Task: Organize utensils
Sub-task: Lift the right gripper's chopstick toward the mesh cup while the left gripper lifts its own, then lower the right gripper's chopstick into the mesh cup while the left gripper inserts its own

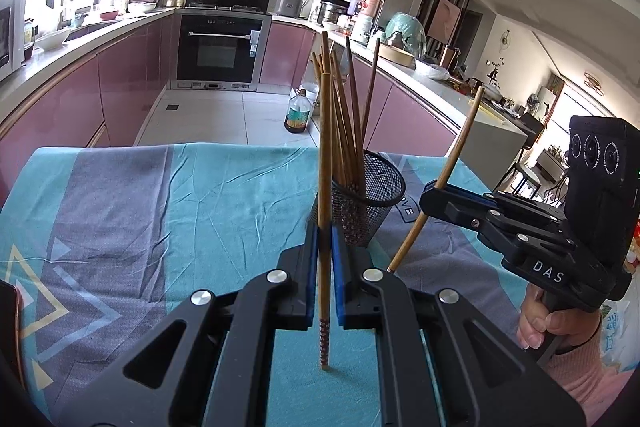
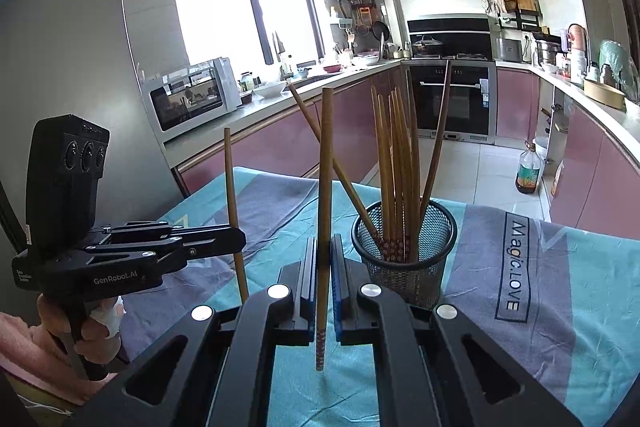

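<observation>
The left gripper (image 1: 325, 247), marked "GenRoboT.AI", and the right gripper (image 2: 324, 259), marked "DAS", each have jaws clenched on an upright brown wooden chopstick (image 1: 326, 163) beside the black mesh cup (image 2: 404, 251) of chopsticks on the teal-and-grey "Magic.LOVE" cloth (image 2: 516, 267).

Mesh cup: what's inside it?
The mesh cup holds a bunch of wooden chopsticks, patterned ends down. The exact count is unclear because they overlap, and the cup floor is hidden.
</observation>
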